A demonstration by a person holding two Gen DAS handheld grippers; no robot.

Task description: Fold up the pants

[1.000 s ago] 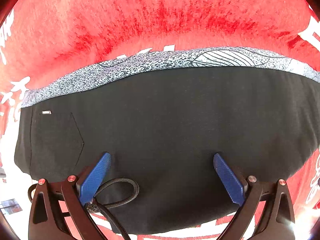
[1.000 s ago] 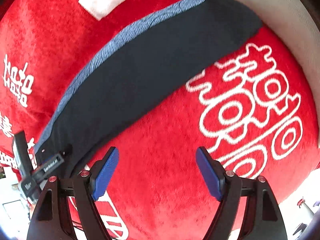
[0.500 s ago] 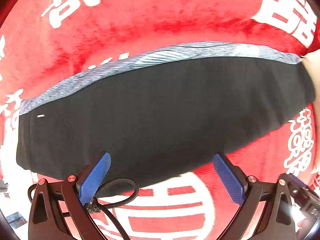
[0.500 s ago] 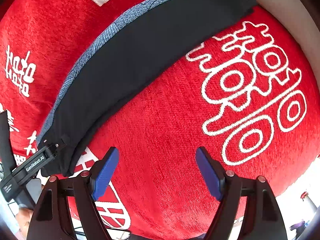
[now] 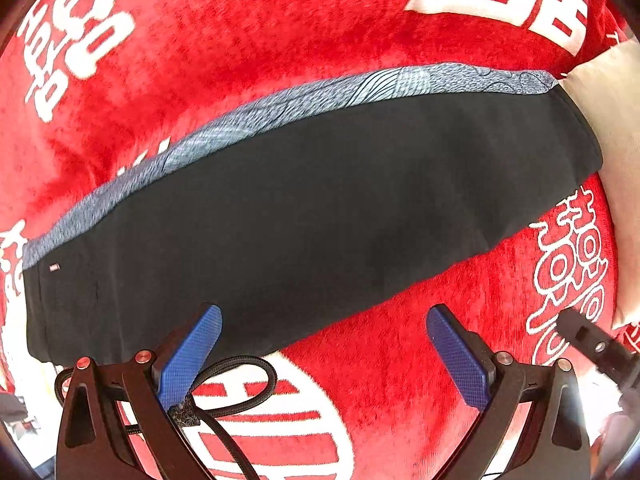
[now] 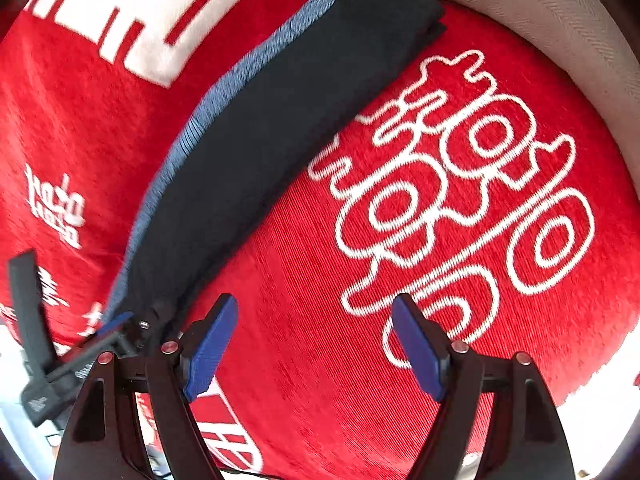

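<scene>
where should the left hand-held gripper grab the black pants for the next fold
Probably the waist end of the pants, at the near black corner in front of the left hand-held gripper, coming low from the near side. The pants lie flat and lengthwise on the red blanket, patterned stripe on the far edge. The right hand-held gripper, also open, could take the cuff end likewise.

The black pants (image 6: 280, 128) hide the red blanket (image 6: 400, 360) beneath them, the left gripper (image 6: 116, 326) is blurred at the right wrist view's edge, and the blanket's white lettering runs off-frame
</scene>
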